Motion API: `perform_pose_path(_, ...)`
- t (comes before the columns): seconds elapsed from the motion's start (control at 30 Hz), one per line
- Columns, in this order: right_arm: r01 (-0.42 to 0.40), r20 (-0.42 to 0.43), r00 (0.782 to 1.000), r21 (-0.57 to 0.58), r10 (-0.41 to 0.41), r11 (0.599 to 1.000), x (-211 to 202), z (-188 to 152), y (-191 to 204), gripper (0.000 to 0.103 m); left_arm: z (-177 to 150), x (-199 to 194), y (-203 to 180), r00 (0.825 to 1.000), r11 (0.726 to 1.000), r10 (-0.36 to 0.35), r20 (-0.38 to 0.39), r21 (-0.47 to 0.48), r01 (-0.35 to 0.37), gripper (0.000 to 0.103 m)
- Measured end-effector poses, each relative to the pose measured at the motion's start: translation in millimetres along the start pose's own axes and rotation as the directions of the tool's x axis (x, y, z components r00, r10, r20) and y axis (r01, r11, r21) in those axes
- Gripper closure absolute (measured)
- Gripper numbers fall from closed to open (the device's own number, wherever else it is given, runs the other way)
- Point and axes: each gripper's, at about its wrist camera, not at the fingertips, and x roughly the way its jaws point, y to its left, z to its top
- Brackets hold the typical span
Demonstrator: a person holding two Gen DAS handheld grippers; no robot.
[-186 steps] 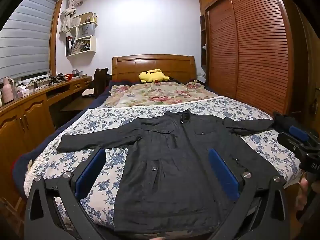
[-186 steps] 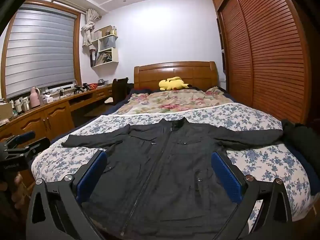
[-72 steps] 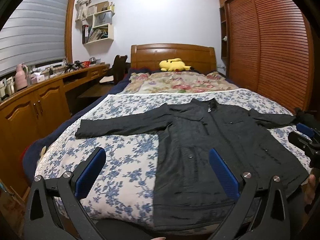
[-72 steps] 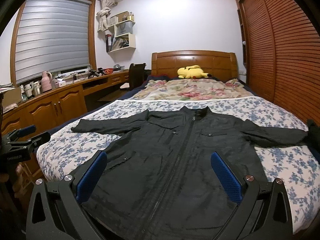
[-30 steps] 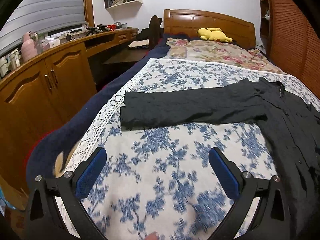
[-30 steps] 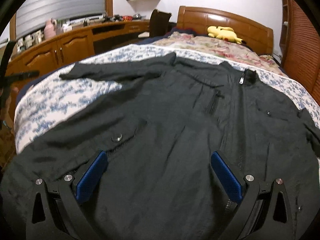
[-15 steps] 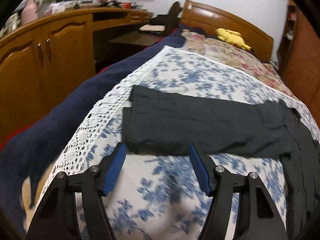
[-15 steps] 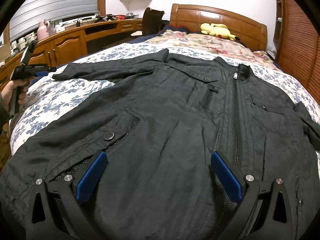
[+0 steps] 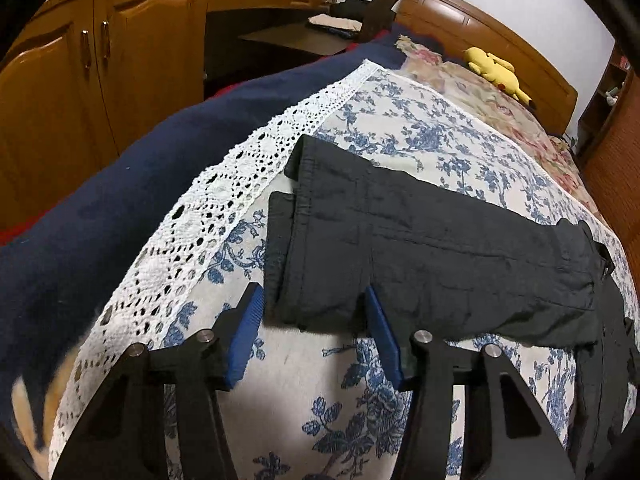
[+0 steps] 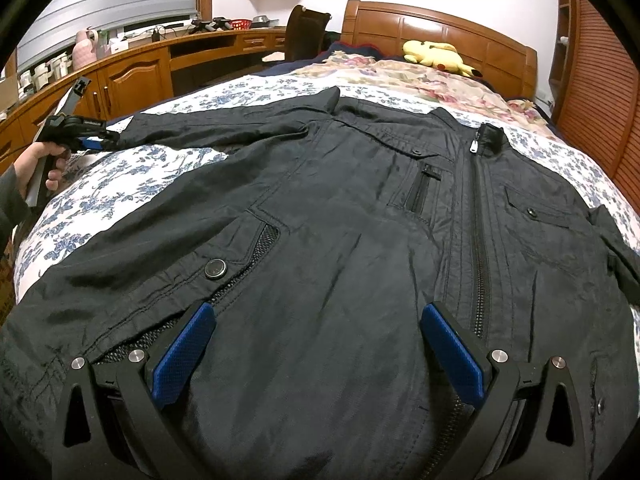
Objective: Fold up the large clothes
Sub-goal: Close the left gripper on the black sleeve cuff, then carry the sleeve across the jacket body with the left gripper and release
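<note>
Black jacket (image 10: 340, 240) flat on floral bed (image 9: 400, 128); left tool (image 9: 312, 316) half-closing astride sleeve cuff (image 9: 308, 248), ungripped; right tool (image 10: 316, 344) agape above hem.

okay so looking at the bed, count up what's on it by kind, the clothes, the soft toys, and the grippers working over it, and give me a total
Black jackets: 1
Yellow plush toys: 1
Grippers: 2, the left gripper at the jacket's cuff and the right gripper over its front
Total: 4
</note>
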Motion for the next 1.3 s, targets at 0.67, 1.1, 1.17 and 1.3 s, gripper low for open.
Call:
perform_pose_path(0.67,-0.068,0.078,0.995,0.102,0.06,0.992,-32.2,-11.4,-37.4,0.0,7.8,-96.1,-135.8,0.973,0.966,-0.169,0.159,0.224,0.131,0.09)
perform_pose_path(1.1,0.027,0.122,0.991,0.193,-0.051,0.981,-91.8,-60.2,-106.2,0.0,-74.6,-178.0,-343.6,0.894,0.789,-0.439,0.093,0.516,0.334,0.09)
perform_pose_path(1.17,0.039,0.118,0.991,0.19,-0.062,0.981,-95.4,-63.2,-103.4,0.0,-92.4,-185.4,-355.5,0.892,0.768,-0.444,0.08,0.547,0.333,0.09)
perform_pose_path(1.3,0.054,0.117,0.99,0.182,-0.076,0.982,-99.1,-62.8,-99.4,0.0,-119.0,-192.4,-359.7,0.905,0.763,-0.411,0.106,0.583,0.278,0.09)
